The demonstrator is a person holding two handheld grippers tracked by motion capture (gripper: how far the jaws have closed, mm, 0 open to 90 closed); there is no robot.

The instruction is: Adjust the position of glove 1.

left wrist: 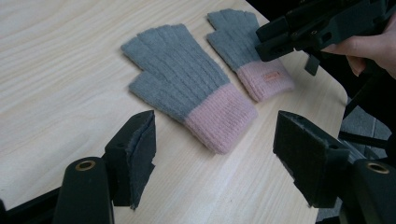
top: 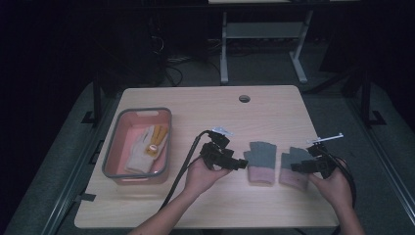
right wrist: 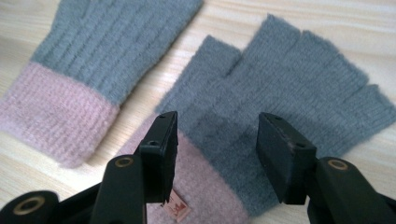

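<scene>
Dark floor rings a pale wood table (top: 205,105), where two grey gloves with pink cuffs lie flat side by side near the front edge, at about four o'clock from the table's middle; a pink bin (top: 113,147) with a white and yellow glove (top: 147,147) sits at nine o'clock. The main risk, as I judge it, is a shallow pinch: knit this soft can bunch, so the jaws may catch only one layer and the glove slips or drags its neighbour out of line. The right glove (right wrist: 280,98) also lies close to the table's corner, so a push toward five o'clock could slide it off. The right gripper (right wrist: 217,158) hovers over that glove's cuff, jaws fairly wide, holding nothing; whether the tips touch the knit I cannot tell. The left gripper (left wrist: 215,158) stands wide too and empty, short of the left glove (left wrist: 187,84), pointing at its cuff.
</scene>
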